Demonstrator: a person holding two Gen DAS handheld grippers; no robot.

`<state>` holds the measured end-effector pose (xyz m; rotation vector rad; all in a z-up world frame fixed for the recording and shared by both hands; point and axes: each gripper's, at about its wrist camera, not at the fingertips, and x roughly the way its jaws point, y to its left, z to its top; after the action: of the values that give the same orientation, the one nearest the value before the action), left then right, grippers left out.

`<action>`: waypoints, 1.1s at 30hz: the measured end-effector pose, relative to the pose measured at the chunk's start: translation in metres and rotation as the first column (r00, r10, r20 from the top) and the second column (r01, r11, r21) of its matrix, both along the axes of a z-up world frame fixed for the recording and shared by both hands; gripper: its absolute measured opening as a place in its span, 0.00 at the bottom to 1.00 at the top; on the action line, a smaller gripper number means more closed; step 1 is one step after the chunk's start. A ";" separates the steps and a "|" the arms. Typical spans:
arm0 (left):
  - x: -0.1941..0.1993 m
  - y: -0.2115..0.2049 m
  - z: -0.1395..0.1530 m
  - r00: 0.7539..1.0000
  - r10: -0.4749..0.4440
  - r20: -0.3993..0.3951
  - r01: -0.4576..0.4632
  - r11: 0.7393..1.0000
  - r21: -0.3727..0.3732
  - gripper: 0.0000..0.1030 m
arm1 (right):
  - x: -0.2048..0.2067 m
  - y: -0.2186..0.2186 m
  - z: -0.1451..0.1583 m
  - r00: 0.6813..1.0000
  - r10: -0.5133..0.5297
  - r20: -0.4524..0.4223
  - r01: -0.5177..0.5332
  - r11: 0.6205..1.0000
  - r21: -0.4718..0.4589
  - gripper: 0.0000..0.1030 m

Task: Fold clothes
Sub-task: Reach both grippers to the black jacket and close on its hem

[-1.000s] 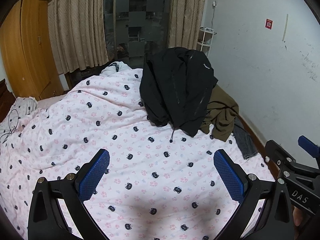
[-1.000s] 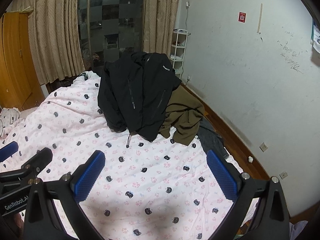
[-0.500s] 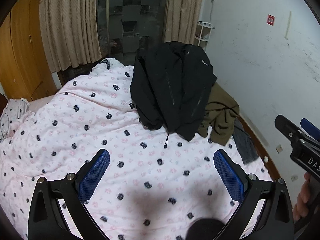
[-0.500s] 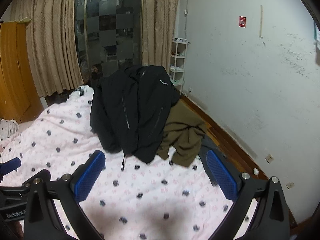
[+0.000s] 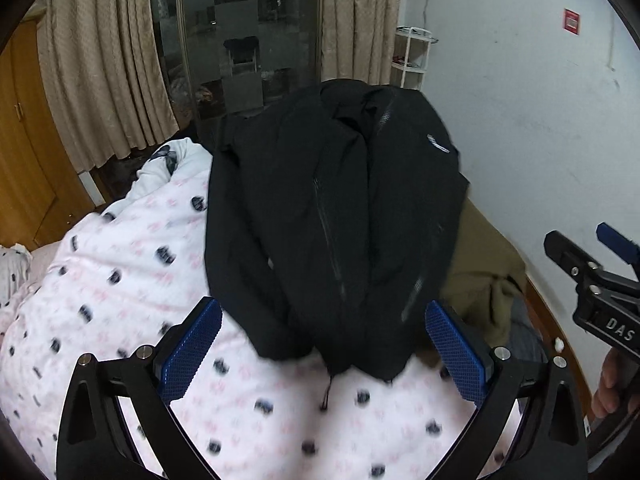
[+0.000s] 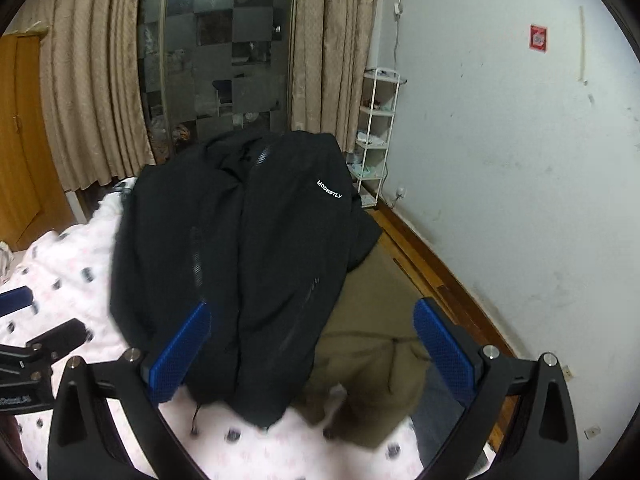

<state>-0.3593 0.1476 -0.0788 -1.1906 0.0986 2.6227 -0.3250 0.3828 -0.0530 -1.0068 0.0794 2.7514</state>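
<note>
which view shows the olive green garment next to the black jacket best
The right wrist view: the crumpled olive green garment fills the space between the open right claw pads, beside the black zip-up jacket. The left wrist view shows only a strip of it, mostly hidden behind the jacket.

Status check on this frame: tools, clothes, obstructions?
Both tools, left and right, open, empty. Black jacket heaped unfolded on bed. Olive garment tucked underneath.

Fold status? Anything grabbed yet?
Nothing is folded or grabbed yet. The black jacket lies heaped on the quilt, partly over an olive garment. Both tongs, left and right, are open and empty near the jacket's hem. Grasping and all folding remain.
</note>
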 end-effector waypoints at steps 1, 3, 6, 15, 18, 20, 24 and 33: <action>-0.014 0.002 -0.007 1.000 0.007 0.004 -0.007 1.000 0.006 0.98 | -0.017 0.006 -0.011 1.000 -0.001 0.005 0.001 1.000 -0.014 0.99; -0.042 0.003 -0.025 0.999 0.025 0.023 -0.025 0.999 0.029 0.98 | -0.046 0.017 -0.033 1.000 0.005 0.016 -0.004 0.999 -0.036 0.99; -0.073 0.001 -0.053 0.998 0.046 0.048 -0.048 0.998 0.047 0.94 | -0.084 0.026 -0.070 0.999 0.042 0.023 -0.042 0.999 -0.015 1.00; -0.127 0.012 -0.137 0.993 0.067 0.097 -0.063 0.997 -0.041 0.92 | -0.148 0.055 -0.160 0.993 0.112 0.040 -0.112 0.993 0.019 0.99; -0.131 0.016 -0.153 0.992 0.061 0.112 -0.056 0.997 -0.045 0.92 | -0.164 0.071 -0.182 0.993 0.109 0.044 -0.109 0.994 -0.013 0.99; -0.133 0.019 -0.162 0.992 0.056 0.114 -0.050 0.997 -0.051 0.91 | -0.169 0.073 -0.190 0.991 0.127 0.043 -0.125 0.992 -0.031 0.99; -0.133 0.019 -0.171 0.992 0.045 0.115 -0.041 0.998 -0.037 0.81 | -0.178 0.075 -0.205 0.986 0.164 0.040 -0.161 0.985 -0.067 0.90; -0.121 0.000 -0.179 0.987 0.045 0.152 -0.050 0.998 0.025 0.15 | -0.175 0.088 -0.219 0.979 0.205 -0.005 -0.202 0.961 -0.191 0.17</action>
<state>-0.4808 0.1477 -0.2583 -1.3937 0.0042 2.5536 -0.4998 0.4712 -0.2715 -1.1430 0.2563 2.9672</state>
